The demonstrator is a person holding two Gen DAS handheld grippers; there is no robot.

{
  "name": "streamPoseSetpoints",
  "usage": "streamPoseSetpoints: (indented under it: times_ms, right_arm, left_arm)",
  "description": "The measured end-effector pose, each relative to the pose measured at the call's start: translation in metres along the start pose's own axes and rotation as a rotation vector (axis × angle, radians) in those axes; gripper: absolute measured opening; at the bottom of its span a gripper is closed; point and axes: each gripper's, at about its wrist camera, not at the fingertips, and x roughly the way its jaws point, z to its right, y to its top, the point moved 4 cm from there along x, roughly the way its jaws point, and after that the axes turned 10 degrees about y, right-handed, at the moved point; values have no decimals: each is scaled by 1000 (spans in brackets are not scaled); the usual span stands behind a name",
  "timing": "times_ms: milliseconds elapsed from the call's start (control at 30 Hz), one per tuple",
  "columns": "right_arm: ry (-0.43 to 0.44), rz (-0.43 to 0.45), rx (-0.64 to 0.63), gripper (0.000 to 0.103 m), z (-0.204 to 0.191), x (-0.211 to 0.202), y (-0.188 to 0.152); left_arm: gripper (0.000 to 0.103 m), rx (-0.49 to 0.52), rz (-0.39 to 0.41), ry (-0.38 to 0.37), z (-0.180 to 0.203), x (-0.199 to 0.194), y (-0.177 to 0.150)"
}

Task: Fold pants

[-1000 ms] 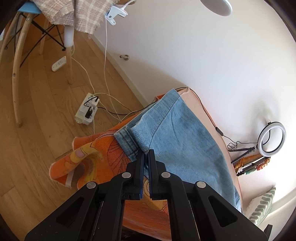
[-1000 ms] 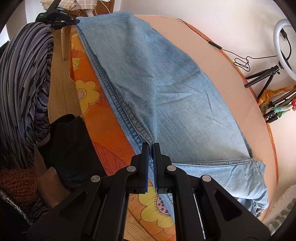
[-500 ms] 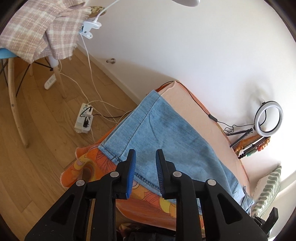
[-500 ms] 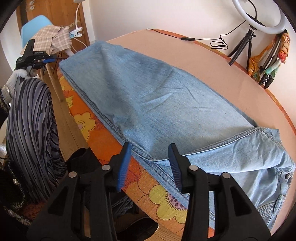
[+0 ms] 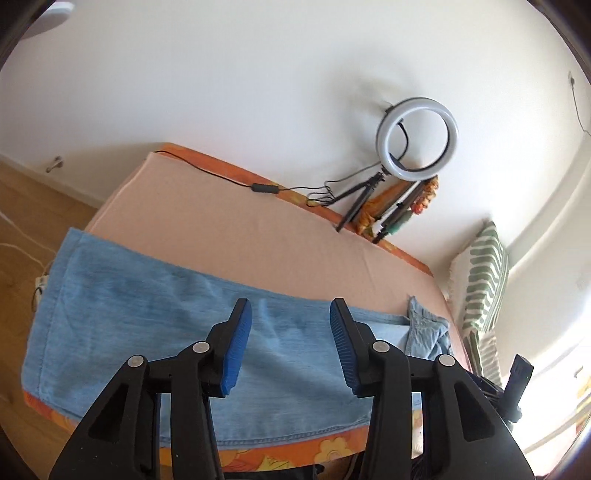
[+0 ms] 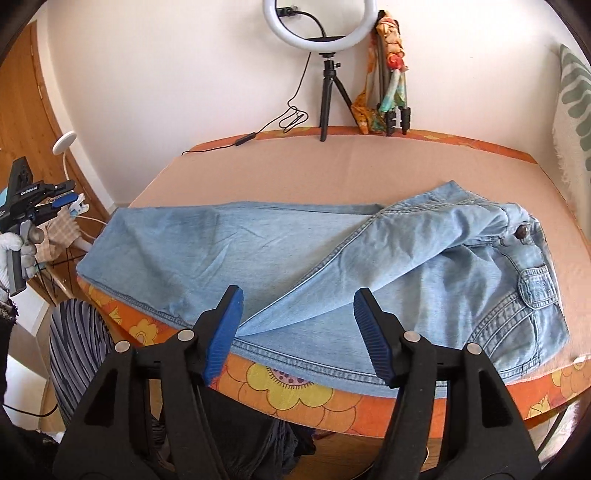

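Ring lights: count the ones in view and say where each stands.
1. The ring light stands on a small black tripod at the far edge of the table, against the wall, behind the jeans. Both views show the same one.

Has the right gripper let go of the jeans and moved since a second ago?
Yes. The right gripper, then shut on the jeans edge, has pulled back from it toward the table's near side; the ring light now sits centred above. Its jaws are opening, holding nothing.

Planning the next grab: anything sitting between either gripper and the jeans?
Nothing visible. The jeans lie bare on the bed; both the left gripper and right gripper are opening, nothing between their jaws.
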Motion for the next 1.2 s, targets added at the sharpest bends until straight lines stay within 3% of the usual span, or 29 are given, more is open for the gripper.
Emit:
streamPoseSetpoints:
  times_ms: [133, 300, 500, 633, 700, 900, 1067, 1200]
  right_arm:
    - [-44, 36, 67, 67, 34, -17, 4]
    - [-99, 95, 180, 67, 80, -39, 8]
    - [-183, 159, 292, 67, 137, -62, 8]
    - [-255, 165, 307, 67, 167, -70, 7]
    - [-260, 170, 340, 67, 182, -76, 3]
    - [-285, 177, 428, 67, 216, -96, -13]
    - [-322, 187, 530, 67, 251, -115, -35]
    - [-315, 181, 654, 67, 281, -120, -57]
  left_arm:
    - [56, 99, -73, -100, 69, 35, 14]
    - [59, 206, -193, -207, 150, 80, 13]
    - [60, 300, -317, -294, 241, 144, -5]
    - [60, 303, -419, -365, 291, 188, -29]
    - [60, 321, -457, -365, 311, 212, -43]
    - [60, 295, -574, -327, 340, 285, -74]
    - [60, 243, -650, -287, 340, 332, -95]
    - [60, 176, -694, -301, 332, 349, -105]
